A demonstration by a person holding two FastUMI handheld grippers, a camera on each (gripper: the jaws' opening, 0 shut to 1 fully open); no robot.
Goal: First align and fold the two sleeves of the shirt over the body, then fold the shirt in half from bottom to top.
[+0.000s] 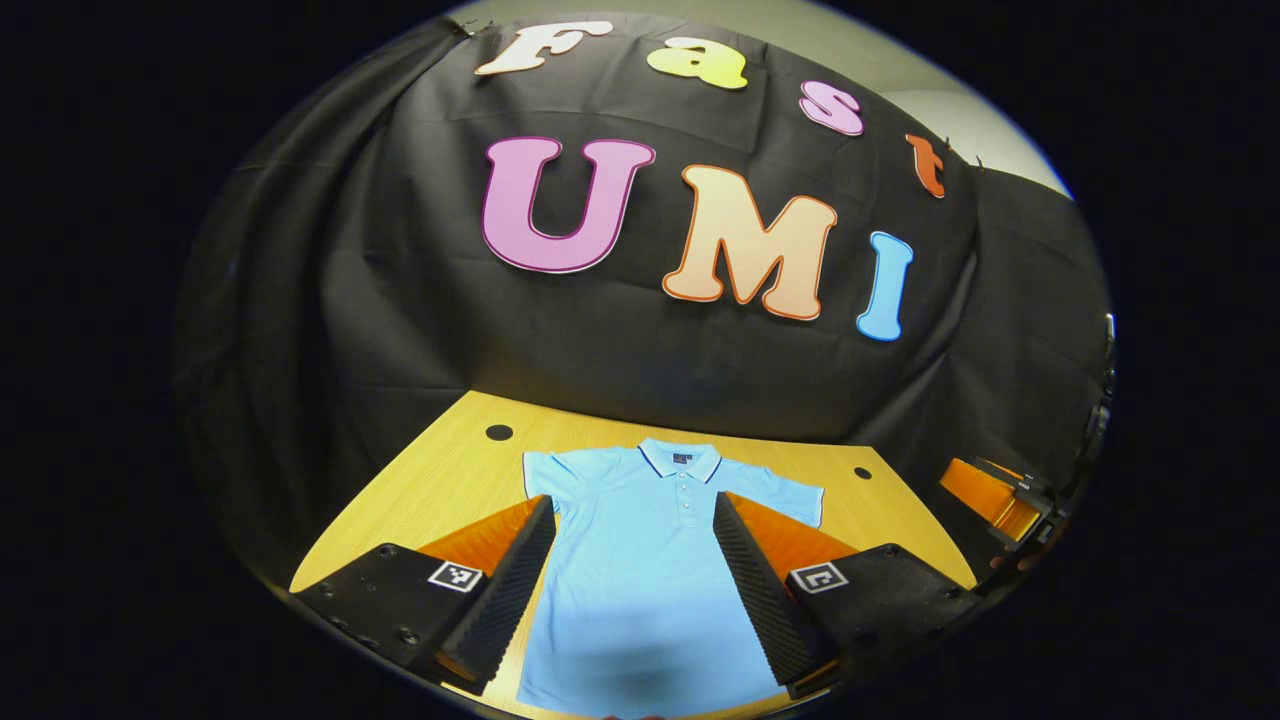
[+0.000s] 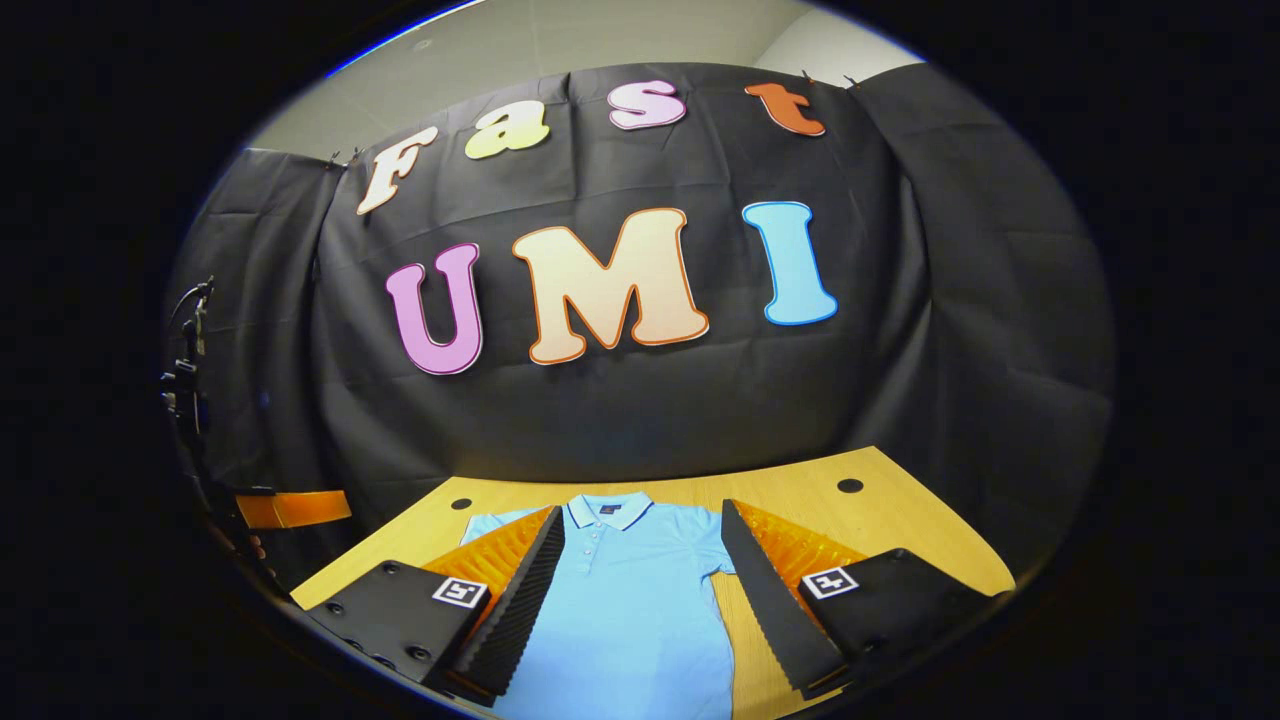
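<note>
Left gripper view shows a light blue polo shirt lying flat on the wooden desk, front side up, with its collar toward the black cloth wall. Both short sleeves stick out to the sides. The one on the view's left and the one on the view's right are not folded over the body. So no fold is done yet, as far as I can judge. Both sleeves must be folded in, and then the bottom must come up to the top.

The left claw hangs above the shirt, spread wide, and holds nothing. In the right gripper view the shirt lies the same way, and the right claw is also spread wide and holds nothing.

The bottom hem of the shirt is cut off in both views. In the right gripper view one sleeve is mostly hidden behind a claw finger. The desk has two small dark round holes near its back edge. Off at the side, an orange and black thing is hard to make out.
</note>
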